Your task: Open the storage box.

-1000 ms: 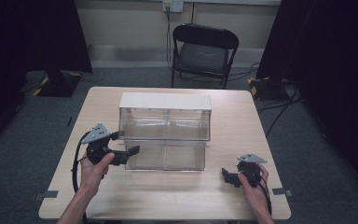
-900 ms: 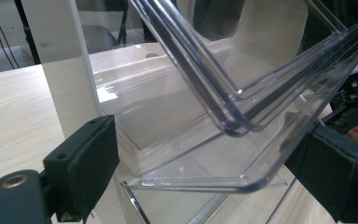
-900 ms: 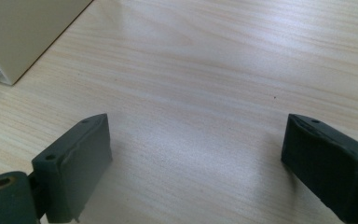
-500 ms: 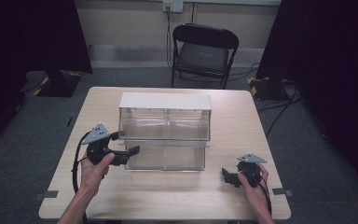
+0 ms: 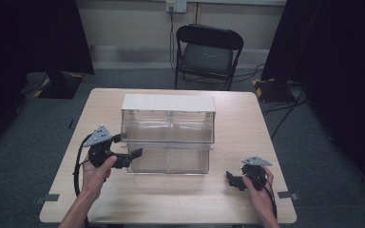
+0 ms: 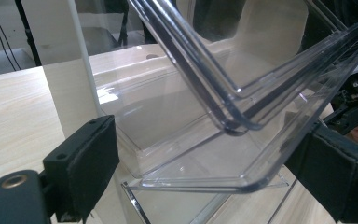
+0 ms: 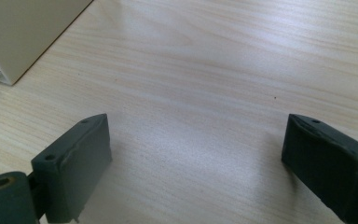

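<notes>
The left gripper (image 5: 123, 156) is sitting right at the left end of the clear drawer unit (image 5: 168, 135), which is standing in the middle of the table (image 5: 171, 204) with its white top toward the far edge and its lower drawer (image 5: 168, 159) facing the near edge. In the left gripper view the jaws are spread wide, one on each side of the drawer's transparent corner (image 6: 242, 182), and neither pad looks to be pressing on the plastic, so this reads as lining up for a grip, not a grip already taken. That lower drawer is tilting forward out of its frame, lip hanging low toward the tabletop, which is probably why the gripper is coming in from the side at that height: the corner is the one part sticking out far enough to take hold of. Over by the near right corner of the table, the right gripper (image 5: 235, 180) is waiting well apart from the unit, jaws released and nothing between them but bare wood (image 7: 191, 116) in the right gripper view. My read is that it's parked clear so the drawer front has room to swing.
</notes>
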Motion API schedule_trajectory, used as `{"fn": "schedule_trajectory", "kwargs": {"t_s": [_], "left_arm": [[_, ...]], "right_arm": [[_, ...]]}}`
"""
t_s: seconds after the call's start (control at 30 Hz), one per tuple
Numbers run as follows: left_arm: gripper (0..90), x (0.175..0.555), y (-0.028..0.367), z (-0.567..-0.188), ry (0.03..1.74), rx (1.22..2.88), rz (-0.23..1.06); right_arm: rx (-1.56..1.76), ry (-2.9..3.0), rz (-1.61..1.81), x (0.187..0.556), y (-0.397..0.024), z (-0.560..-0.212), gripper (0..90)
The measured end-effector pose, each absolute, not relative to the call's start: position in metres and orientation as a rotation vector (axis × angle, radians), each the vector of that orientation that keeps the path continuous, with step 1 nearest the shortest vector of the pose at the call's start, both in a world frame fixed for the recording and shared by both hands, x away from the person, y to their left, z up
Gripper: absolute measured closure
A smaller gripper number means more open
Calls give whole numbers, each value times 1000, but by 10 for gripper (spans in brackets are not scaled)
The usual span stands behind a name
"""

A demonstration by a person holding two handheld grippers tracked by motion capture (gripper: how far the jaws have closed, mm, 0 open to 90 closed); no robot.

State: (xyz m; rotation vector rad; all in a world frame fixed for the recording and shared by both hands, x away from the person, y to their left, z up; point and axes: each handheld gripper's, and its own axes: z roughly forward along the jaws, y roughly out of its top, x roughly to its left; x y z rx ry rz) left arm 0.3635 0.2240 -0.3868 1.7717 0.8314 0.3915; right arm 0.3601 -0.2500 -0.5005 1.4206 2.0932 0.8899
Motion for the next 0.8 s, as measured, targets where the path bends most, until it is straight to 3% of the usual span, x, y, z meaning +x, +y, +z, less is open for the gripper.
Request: {"fn": "schedule_trajectory", "kwargs": {"t_s": [0.8], "left_arm": [[113, 363, 224, -387, 828, 1781, 402]], "right_arm": [[1420, 2094, 890, 360, -250, -501, 73]]}}
